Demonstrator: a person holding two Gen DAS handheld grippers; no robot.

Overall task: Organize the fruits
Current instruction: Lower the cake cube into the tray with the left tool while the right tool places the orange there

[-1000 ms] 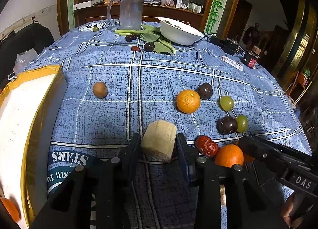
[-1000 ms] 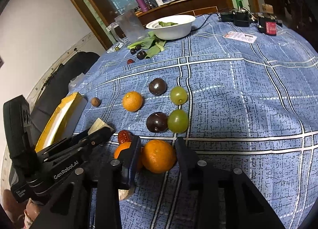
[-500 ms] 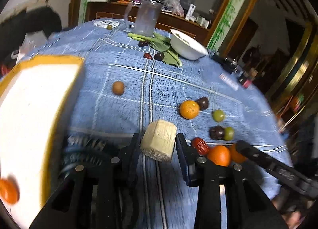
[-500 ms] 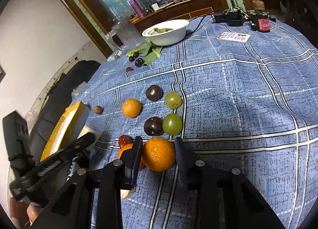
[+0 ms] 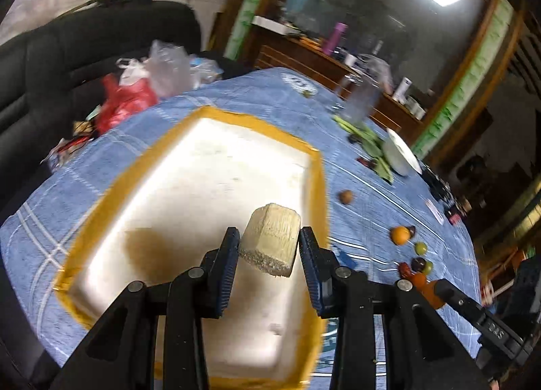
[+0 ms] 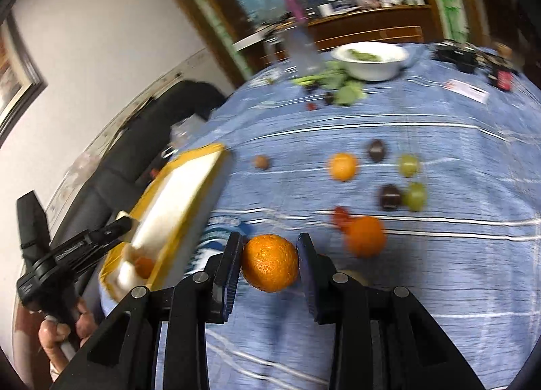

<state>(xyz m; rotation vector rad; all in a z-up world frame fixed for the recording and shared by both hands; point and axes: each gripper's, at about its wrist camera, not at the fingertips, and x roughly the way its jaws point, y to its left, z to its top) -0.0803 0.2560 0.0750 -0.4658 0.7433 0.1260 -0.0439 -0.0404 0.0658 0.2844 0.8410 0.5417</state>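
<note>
We hold the left gripper (image 5: 268,249) above the white foam tray (image 5: 203,194) with its yellow rim, which lies at the left edge of the table (image 5: 365,221). Its fingers (image 5: 228,265) are narrow and clamp a pale cut chunk of fruit (image 5: 272,241), which hangs over the tray's inside, clear of its floor. The right gripper (image 6: 269,263) has its fingers (image 6: 233,265) pressed on both sides of an orange (image 6: 269,262), lifted above the blue checked tablecloth (image 6: 439,254) near the tray's end. One small orange fruit (image 6: 145,265) already lies in the near corner of the tray. On the cloth, farther toward the table's middle, we see another orange (image 6: 367,236), a red date (image 6: 340,216) touching it, two dark plums (image 6: 390,196), two green grapes (image 6: 415,195), a smaller orange (image 6: 343,166) and a brown round fruit (image 6: 262,162). A white bowl (image 6: 370,60) stands at the far edge.
</note>
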